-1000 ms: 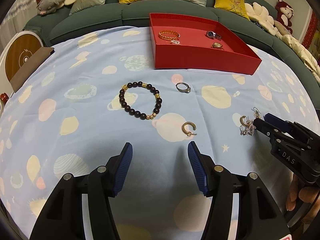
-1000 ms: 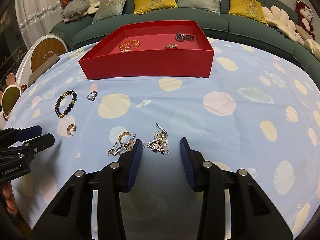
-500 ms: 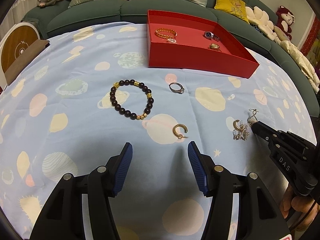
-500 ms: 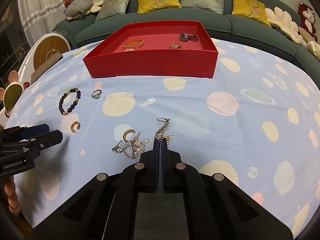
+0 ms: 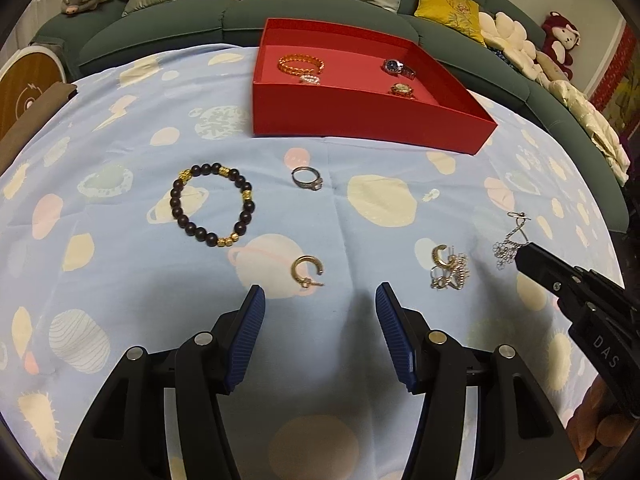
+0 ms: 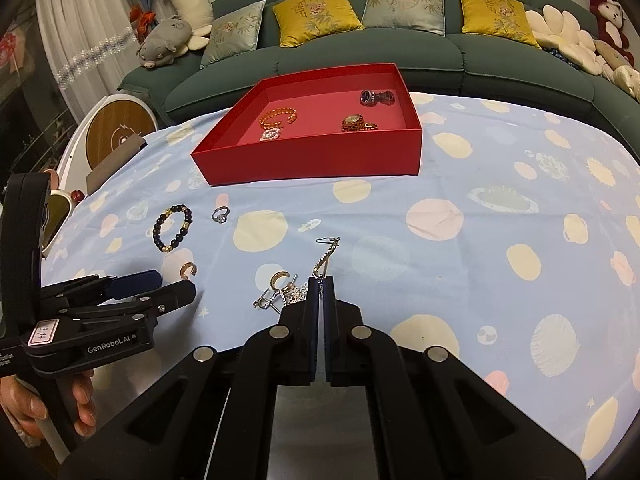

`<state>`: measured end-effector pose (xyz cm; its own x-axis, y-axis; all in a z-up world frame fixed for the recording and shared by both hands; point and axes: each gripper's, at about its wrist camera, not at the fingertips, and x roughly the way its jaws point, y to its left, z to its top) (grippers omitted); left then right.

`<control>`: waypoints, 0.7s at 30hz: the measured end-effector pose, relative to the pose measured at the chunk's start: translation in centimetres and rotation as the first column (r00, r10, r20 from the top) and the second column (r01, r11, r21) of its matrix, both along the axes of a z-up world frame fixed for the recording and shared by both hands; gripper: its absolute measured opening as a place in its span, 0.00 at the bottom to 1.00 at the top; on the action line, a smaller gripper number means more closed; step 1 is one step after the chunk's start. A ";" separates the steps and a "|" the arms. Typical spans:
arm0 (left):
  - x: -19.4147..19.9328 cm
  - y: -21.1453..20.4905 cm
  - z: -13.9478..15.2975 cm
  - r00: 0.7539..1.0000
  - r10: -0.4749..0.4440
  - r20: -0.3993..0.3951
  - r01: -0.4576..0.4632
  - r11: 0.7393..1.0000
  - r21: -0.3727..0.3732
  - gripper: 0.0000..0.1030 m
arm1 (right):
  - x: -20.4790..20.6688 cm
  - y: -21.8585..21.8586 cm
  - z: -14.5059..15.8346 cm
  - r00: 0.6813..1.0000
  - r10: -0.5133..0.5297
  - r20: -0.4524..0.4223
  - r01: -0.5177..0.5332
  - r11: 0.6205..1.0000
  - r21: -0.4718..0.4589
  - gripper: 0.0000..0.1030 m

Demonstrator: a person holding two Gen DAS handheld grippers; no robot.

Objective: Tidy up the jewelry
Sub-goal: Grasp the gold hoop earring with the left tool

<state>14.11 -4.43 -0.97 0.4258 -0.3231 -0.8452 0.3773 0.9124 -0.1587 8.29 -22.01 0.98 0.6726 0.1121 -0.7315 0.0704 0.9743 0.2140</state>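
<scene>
My right gripper [image 6: 321, 280] is shut on a silver dangle earring [image 6: 325, 254] and holds it lifted above the blue cloth; the earring also shows in the left wrist view [image 5: 509, 240]. A pile of earrings [image 5: 448, 268] lies on the cloth to the left of the held one. My left gripper [image 5: 320, 304] is open and empty, just short of a gold hoop earring [image 5: 307, 271]. A dark bead bracelet [image 5: 212, 205] and a silver ring [image 5: 307, 178] lie farther out. The red tray [image 5: 360, 120] holds a gold bracelet [image 5: 300, 65] and two watches.
The blue planet-print cloth [image 6: 500, 248] covers a round table. A green sofa [image 6: 400, 52] with cushions and plush toys curves behind it. A round wooden object [image 6: 120, 132] stands at the left edge.
My right gripper closed on the dangle earring and lifted it away from the pile. My left gripper drew slightly closer to the gold hoop earring and stayed open.
</scene>
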 end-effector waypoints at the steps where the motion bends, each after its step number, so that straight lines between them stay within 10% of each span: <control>1: -0.2 -0.5 0.2 1.000 -0.015 0.003 0.015 1.000 -0.006 0.54 | -0.1 -0.1 0.0 1.000 -0.002 -0.001 0.002 1.000 0.000 0.01; 21: -1.5 -8.5 -1.1 0.986 -0.159 0.046 0.159 0.987 0.012 0.42 | -1.4 -3.4 -0.1 0.997 -0.071 -0.010 0.072 0.997 0.023 0.01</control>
<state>12.56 -12.89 -2.08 0.4085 -0.3828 -0.8286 0.5246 0.8413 -0.1301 6.90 -25.39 0.87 0.6726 0.0814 -0.7355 0.1417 0.9614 0.2360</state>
